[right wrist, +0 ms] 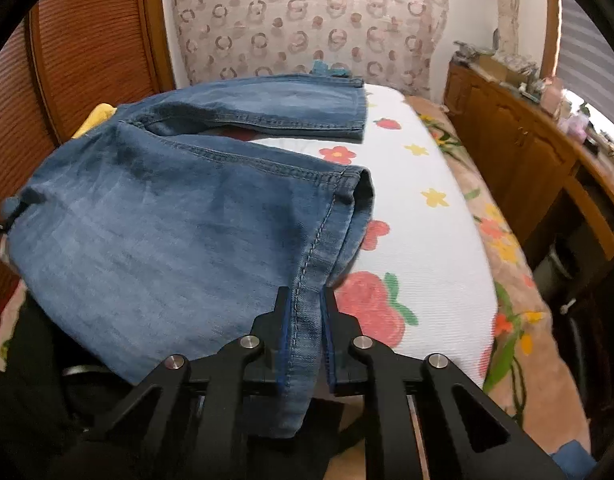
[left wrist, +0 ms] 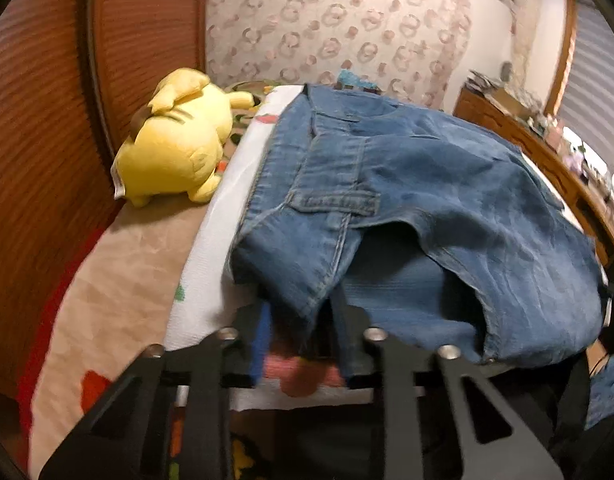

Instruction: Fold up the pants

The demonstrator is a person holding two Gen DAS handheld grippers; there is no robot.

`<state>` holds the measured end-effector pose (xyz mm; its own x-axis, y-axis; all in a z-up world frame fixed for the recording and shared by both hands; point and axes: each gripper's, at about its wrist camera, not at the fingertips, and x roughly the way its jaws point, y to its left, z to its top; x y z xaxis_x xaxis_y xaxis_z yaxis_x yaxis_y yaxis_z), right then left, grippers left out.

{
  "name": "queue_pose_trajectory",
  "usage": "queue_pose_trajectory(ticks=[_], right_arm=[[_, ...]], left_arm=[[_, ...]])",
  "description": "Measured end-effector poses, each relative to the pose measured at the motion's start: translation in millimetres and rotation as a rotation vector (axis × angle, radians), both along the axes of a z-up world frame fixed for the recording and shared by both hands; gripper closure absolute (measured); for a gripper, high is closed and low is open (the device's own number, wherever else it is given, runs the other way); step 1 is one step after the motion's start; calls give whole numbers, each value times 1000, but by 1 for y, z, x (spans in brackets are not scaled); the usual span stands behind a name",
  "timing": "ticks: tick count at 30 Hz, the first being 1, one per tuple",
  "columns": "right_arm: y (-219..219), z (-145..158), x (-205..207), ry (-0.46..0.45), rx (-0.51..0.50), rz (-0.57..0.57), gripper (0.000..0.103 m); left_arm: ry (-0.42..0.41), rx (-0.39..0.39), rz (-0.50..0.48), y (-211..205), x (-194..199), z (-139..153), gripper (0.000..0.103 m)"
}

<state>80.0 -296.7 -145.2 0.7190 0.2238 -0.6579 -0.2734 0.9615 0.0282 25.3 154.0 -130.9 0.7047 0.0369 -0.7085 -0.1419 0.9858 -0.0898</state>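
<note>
My right claw (right wrist: 305,312) was clenched on the hem seam of the nearer leg of the jeans (right wrist: 167,232), low in the middle of its frame, the stitched edge running down between the blue pads and hanging below them; my left claw (left wrist: 301,320) sat low centre in its own view, closed in on the waist end of the same garment, denim bunched between its fingers, though blur there left me only fairly sure the pads truly bit rather than merely flanked the cloth. Outward from the claws the jeans lay spread over the white flowered cover (right wrist: 427,240) of the bed, the far leg (right wrist: 267,104) stretched toward the upper middle of the right view, apart from the near one; a yellow plush toy (left wrist: 175,140) lay at the left of the left view, just beside the cover's edge. I judged the step in hand to be the first fold, near edge gripped at both ends; the next move called for lifting both ends together and carrying the near leg over onto the far one, keeping the cloth taut and the hems matched.
</note>
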Motion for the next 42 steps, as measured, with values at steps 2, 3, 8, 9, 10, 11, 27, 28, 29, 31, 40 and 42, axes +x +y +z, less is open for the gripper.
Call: queue_pose_trajectory(ticks=[2, 3, 8, 9, 10, 11, 27, 28, 29, 31, 40, 42], right_arm=[[0, 6, -2, -9, -9, 15, 93], [-1, 10, -4, -20, -7, 22, 93], [-4, 43, -13, -92, 22, 47, 94], [-3, 50, -15, -108, 20, 52, 94], [-1, 55, -16, -126, 14, 60, 94], [1, 63, -16, -146, 9, 71, 94], [50, 60, 62, -167, -43, 179, 95], [50, 52, 70, -144, -43, 181, 95], [50, 40, 76, -118, -40, 182, 95], [48, 25, 81, -92, -32, 179, 94], [1, 12, 64, -92, 50, 116, 60], [0, 11, 59, -91, 53, 100, 57]], left_arm=[[-20, 0, -7, -1, -2, 8, 84], [-38, -1, -9, -2, -3, 15, 86], [-104, 2, -19, -1, -4, 44, 90], [-112, 7, -27, -2, -3, 48, 91], [-122, 12, -32, -3, -2, 52, 91], [-129, 13, -35, -3, -1, 55, 91], [-225, 31, -105, -27, 38, 100, 92], [-224, 33, -111, -30, 39, 99, 92], [-222, 35, -116, -33, 40, 98, 92], [-218, 42, -124, -36, 41, 96, 92], [-206, 36, -138, -45, 43, 90, 92], [-207, 37, -140, -47, 44, 89, 92]])
